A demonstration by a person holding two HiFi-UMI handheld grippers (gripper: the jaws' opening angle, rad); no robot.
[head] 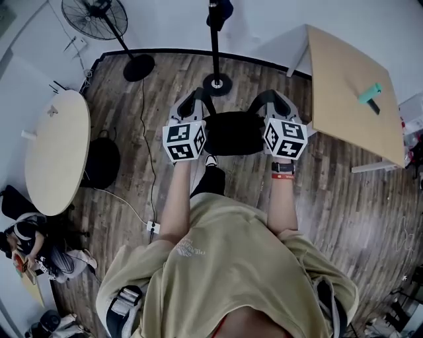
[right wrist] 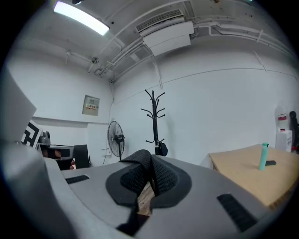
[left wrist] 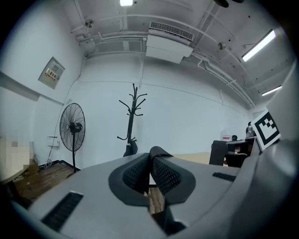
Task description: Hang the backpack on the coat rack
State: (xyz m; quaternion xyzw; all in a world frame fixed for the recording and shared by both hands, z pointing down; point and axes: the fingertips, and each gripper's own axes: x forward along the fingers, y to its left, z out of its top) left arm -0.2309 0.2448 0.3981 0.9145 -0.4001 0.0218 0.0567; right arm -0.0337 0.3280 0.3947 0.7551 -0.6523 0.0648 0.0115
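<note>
The backpack [head: 232,132] is black, like the coat rack [head: 214,46] beyond it; flanking it, the left gripper [head: 196,94] and right gripper [head: 262,97] are grey, with black-and-white square markers.

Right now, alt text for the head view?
Seen from above, a person holds a black backpack between the left tool and right tool, both shut on it, in front of the coat rack. A fan stands upper left.

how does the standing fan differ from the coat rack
The fan tops out in a round caged head; the coat rack in branching hooks. The fan's pole is bare, while a dark item hangs on the coat rack. The fan stands left of the coat rack, which is straight ahead of the held backpack. Both are black poles on round bases by the wall.
</note>
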